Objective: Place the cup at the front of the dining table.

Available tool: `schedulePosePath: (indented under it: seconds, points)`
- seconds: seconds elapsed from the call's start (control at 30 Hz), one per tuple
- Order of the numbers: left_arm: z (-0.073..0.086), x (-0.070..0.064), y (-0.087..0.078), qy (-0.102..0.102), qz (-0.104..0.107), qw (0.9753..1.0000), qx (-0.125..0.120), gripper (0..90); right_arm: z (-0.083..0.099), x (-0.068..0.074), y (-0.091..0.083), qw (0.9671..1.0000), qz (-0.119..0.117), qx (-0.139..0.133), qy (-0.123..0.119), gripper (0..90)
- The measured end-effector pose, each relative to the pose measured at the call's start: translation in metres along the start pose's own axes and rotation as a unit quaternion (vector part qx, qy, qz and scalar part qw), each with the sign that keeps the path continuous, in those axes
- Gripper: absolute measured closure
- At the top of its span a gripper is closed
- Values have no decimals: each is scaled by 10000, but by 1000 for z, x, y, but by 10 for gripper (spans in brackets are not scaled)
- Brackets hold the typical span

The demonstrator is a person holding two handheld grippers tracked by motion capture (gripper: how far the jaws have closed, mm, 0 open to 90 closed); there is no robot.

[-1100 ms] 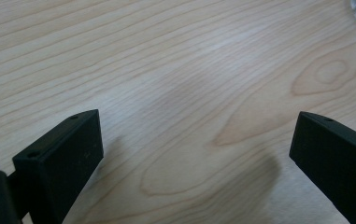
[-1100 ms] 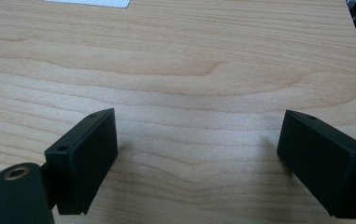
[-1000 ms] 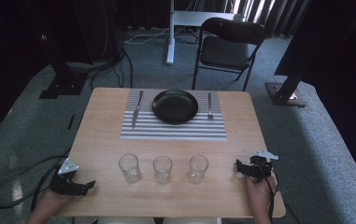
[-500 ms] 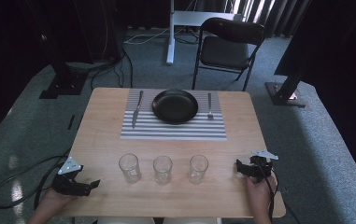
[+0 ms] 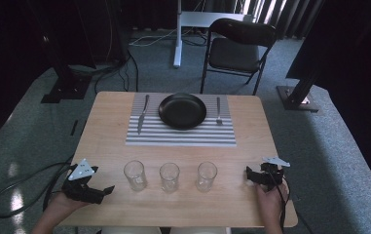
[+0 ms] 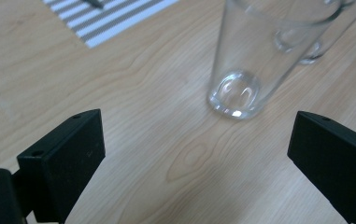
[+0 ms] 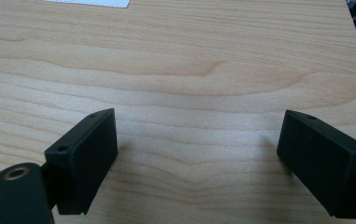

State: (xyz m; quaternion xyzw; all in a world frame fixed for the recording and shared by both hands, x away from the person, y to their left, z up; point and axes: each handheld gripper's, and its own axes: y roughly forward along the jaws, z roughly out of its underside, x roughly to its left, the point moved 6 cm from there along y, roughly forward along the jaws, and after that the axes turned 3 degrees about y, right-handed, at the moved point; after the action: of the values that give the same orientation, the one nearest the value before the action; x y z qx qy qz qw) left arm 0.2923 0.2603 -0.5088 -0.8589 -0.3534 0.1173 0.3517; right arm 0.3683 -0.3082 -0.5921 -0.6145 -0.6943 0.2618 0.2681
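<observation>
Three clear empty glasses stand upright in a row near the table's front: left glass [image 5: 135, 175], middle glass [image 5: 169, 177], right glass [image 5: 206, 176]. My left gripper [image 5: 100, 187] rests at the front left edge, open, pointing at the left glass [image 6: 234, 70], which stands a short way beyond its jaws [image 6: 196, 158]. My right gripper [image 5: 249, 176] sits at the front right, open, with bare wood between its jaws [image 7: 196, 158], a little to the right of the right glass. Neither gripper holds anything.
A striped placemat [image 5: 180, 134] lies at the table's far half with a black plate [image 5: 182, 110], a knife [image 5: 143, 113] to its left and a fork [image 5: 218, 111] to its right. A folding chair [image 5: 236, 51] stands beyond the table. Cables trail off both grippers.
My left gripper has slid slightly to the right, closer to the left glass. The right gripper and the glasses have stayed put.
</observation>
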Motion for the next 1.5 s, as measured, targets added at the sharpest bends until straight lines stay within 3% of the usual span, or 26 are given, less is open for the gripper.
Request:
schedulePosePath:
  seconds: [0.63, 0.67, 0.93, 1.07, 1.5]
  points:
    - [-36, -19, -6, 359, 296, 9983, -358, 45, 0, 0, 0, 10000, -2, -7, -5, 117]
    - [-41, -22, -6, 387, 396, 9976, -413, 45, 0, 0, 0, 10000, -1, -8, -5, 117]
    - [-59, -33, 1, 595, 557, 9957, -442, 45, 0, 0, 0, 10000, -2, -7, -3, 117]
    - [-65, -35, 4, 711, 529, 9952, -419, 45, 0, 0, 0, 10000, -1, -7, -4, 118]
    - [-82, -45, 15, 886, 674, 9934, -272, 45, 0, 0, 0, 10000, -1, -7, -4, 117]
